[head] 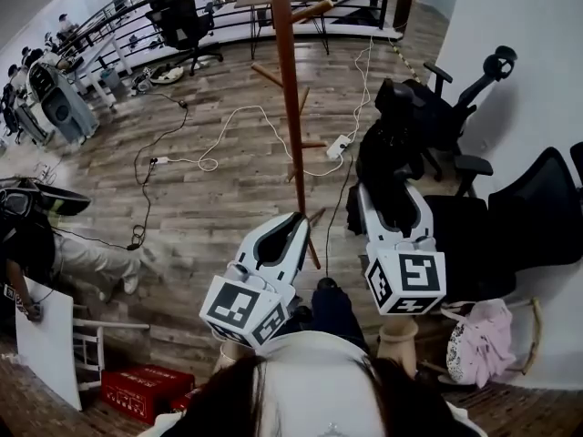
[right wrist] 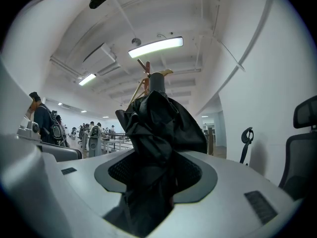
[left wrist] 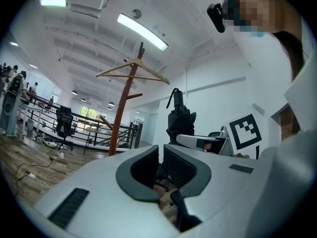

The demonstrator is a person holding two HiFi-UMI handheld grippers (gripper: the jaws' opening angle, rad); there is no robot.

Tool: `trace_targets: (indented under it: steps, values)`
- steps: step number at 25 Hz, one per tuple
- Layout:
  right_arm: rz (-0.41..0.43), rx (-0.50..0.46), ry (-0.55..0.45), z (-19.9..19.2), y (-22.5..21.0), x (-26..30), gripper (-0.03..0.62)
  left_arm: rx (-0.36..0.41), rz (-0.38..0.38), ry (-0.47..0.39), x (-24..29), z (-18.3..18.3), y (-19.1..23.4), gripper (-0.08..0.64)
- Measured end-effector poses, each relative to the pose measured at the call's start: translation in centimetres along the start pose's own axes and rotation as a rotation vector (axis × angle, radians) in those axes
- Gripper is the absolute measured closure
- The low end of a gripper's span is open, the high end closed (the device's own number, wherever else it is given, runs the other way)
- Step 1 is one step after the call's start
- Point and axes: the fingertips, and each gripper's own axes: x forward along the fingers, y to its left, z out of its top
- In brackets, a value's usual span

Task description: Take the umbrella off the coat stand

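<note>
Because the right tool [right wrist: 158,168] is clenched on the folded black umbrella [right wrist: 159,123] and the left tool [left wrist: 161,165] beside it is released and empty, the umbrella looks already clear of the coat stand [head: 288,98] beyond, so next it likely needs carrying off without loosening that grip.

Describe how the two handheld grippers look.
The left gripper and right gripper have smooth, rounded light-grey shells with dark-grey collars around black ribbed pads. The left cube and right cube are white with black square markers.
</note>
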Motion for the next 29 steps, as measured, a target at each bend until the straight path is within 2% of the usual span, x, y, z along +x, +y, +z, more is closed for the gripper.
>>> trace_targets:
  steps: [12,29]
  values:
    - [-0.007,0.021,-0.013,0.3,0.2,-0.1,0.35,-0.027,0.022,-0.006,-0.8,0.1,0.9,0.526]
    - [-0.008,0.028,-0.02,0.2,0.1,0.5,0.35,-0.024,-0.007,0.009,0.0,-0.6,1.1,0.526]
